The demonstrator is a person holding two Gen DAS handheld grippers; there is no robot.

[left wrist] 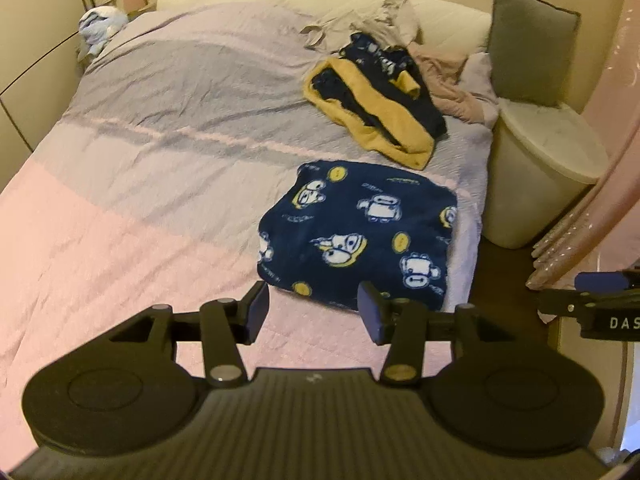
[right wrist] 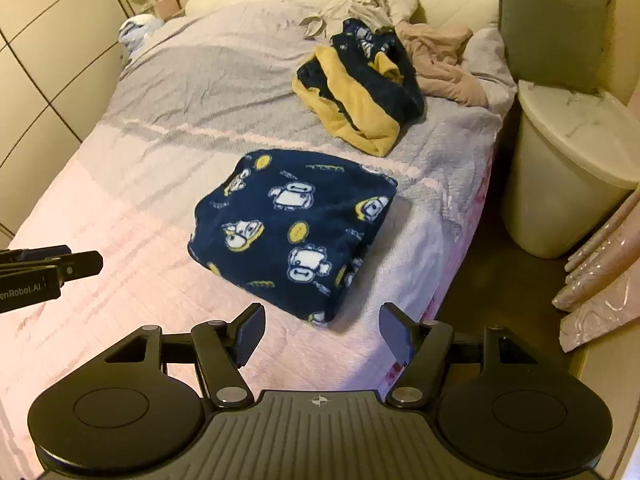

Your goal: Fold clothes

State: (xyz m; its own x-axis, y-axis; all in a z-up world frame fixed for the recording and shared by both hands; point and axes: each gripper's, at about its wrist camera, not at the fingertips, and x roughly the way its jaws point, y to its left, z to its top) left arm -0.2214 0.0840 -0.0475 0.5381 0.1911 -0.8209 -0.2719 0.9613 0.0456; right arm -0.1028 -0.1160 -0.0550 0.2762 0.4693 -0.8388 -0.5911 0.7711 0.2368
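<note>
Folded navy cartoon-print fleece (left wrist: 358, 234) (right wrist: 294, 230) lies flat on the bed (left wrist: 160, 160) (right wrist: 140, 184), near the right edge, just beyond both claws. Left claw (left wrist: 314, 310) jaws apart, holding nothing, hovering at the fleece's near edge. Right claw (right wrist: 322, 334) jaws apart too, nothing held, just short of the fleece's near corner. Farther back, an unfolded navy-and-yellow garment (left wrist: 376, 108) (right wrist: 356, 92) sits crumpled, touching a heap of beige and pink clothes (left wrist: 404, 40) (right wrist: 416, 36) by the head of the bed. Grey pillow (left wrist: 528, 40) (right wrist: 556, 24) upright far right. White bin (left wrist: 540, 176) (right wrist: 568, 176) on the floor just right of the bed.
</note>
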